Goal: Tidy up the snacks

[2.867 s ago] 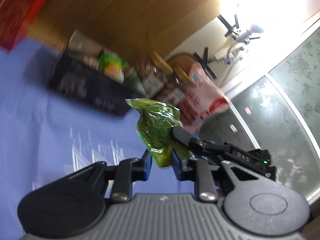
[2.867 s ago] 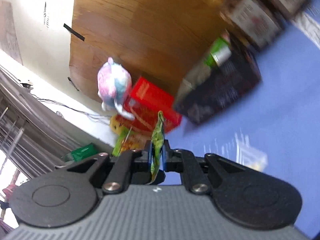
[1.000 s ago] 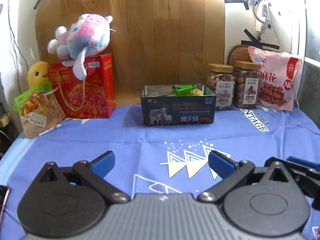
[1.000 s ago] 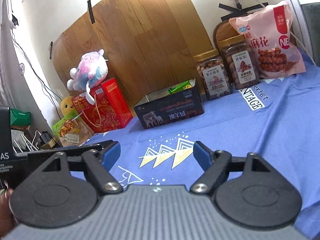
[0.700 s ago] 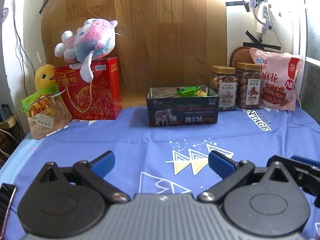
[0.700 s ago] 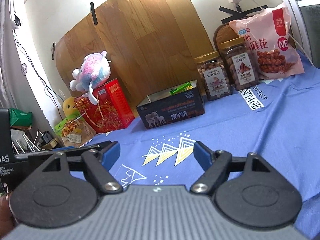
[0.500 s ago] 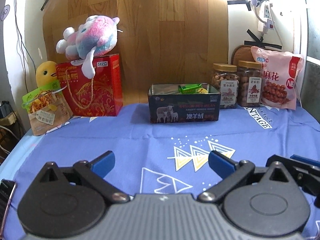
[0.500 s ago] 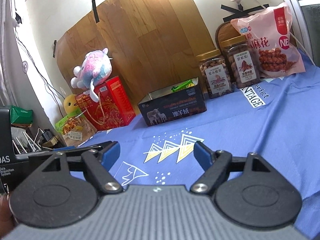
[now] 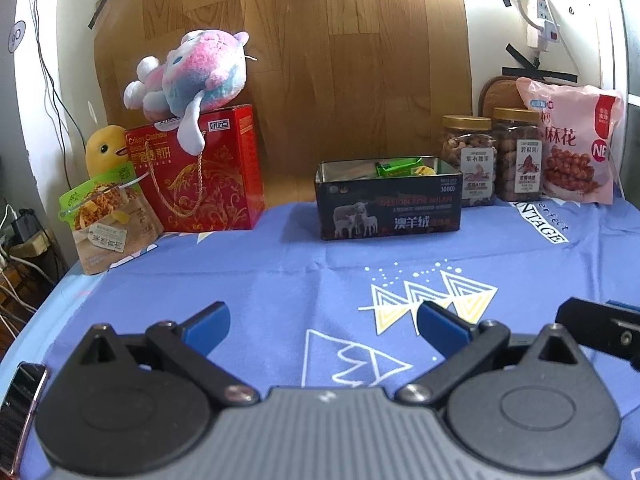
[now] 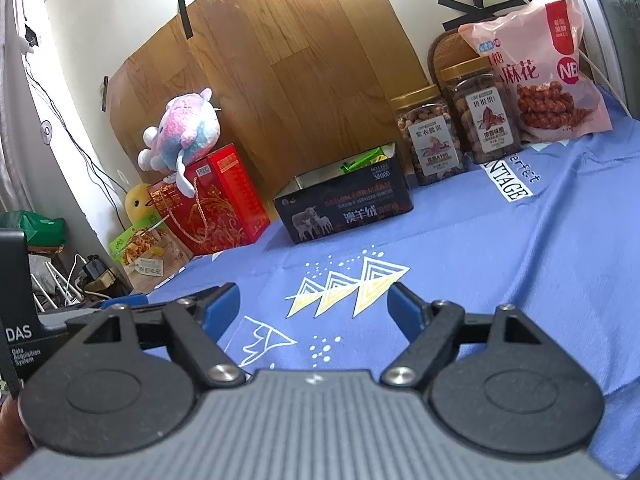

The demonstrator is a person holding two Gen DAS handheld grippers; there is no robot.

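Observation:
A dark open tin box (image 9: 390,210) with a sheep picture stands at the back of the blue tablecloth (image 9: 280,292); it also shows in the right wrist view (image 10: 346,208). Green and yellow snack packets (image 9: 400,168) lie inside it, also seen in the right wrist view (image 10: 362,160). My left gripper (image 9: 322,326) is open and empty, low over the cloth, well in front of the box. My right gripper (image 10: 314,306) is open and empty, to the right of the left one, also in front of the box.
Two nut jars (image 9: 470,160) and a pink snack bag (image 9: 576,144) stand right of the box. A red gift box (image 9: 200,168) with a plush toy (image 9: 192,72) and a snack pouch (image 9: 104,220) stand at the left. A wooden board (image 9: 320,60) backs the table.
2.9 s ago both grippers held a green snack packet near the box; now both are open and empty, drawn back and level. Over the last second the view has barely shifted.

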